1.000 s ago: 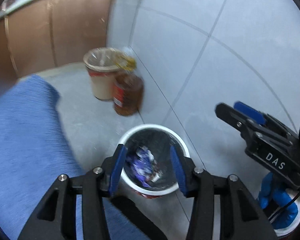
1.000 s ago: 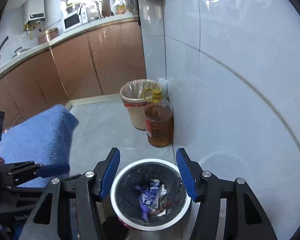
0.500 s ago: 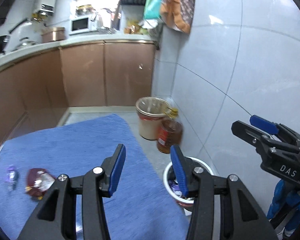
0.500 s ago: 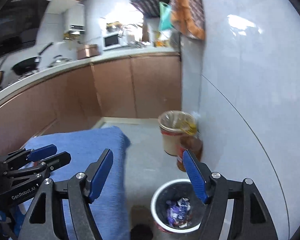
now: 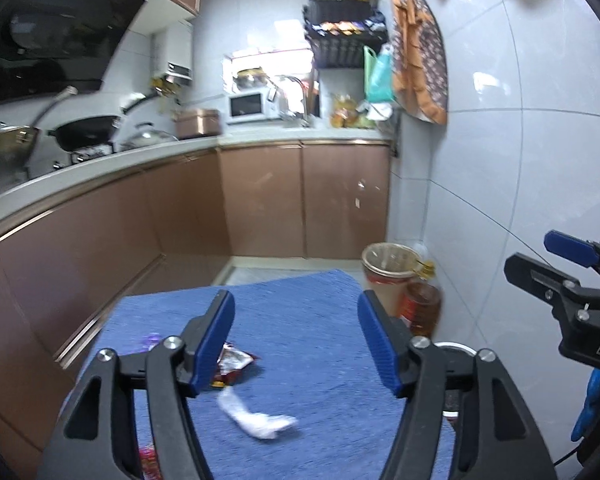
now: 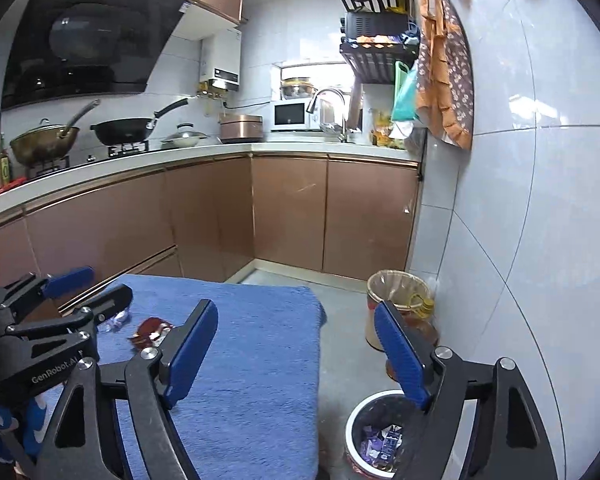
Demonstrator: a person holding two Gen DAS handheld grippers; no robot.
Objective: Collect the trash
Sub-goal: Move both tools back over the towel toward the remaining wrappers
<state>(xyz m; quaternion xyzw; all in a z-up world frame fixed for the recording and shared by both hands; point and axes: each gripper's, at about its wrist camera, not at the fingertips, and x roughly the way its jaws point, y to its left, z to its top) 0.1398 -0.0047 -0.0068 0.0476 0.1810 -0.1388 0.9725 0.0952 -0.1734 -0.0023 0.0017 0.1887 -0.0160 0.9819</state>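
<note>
A blue-covered desk (image 5: 320, 320) carries the trash: a red wrapper (image 5: 234, 364), a white crumpled wrapper (image 5: 256, 420) and a small purple one (image 5: 150, 340). Beside it on the floor stands the white bin (image 6: 354, 420) (wrappers inside). Left claw (image 5: 296, 344) and right claw (image 6: 296, 356) both gape wide, holding nothing.

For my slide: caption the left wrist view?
Open left gripper above blue cloth with red wrapper and crumpled tissue.

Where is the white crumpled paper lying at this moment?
In the left wrist view the white crumpled paper lies on the blue cloth, just in front of the red wrapper, low between the left gripper's open fingers.
</note>
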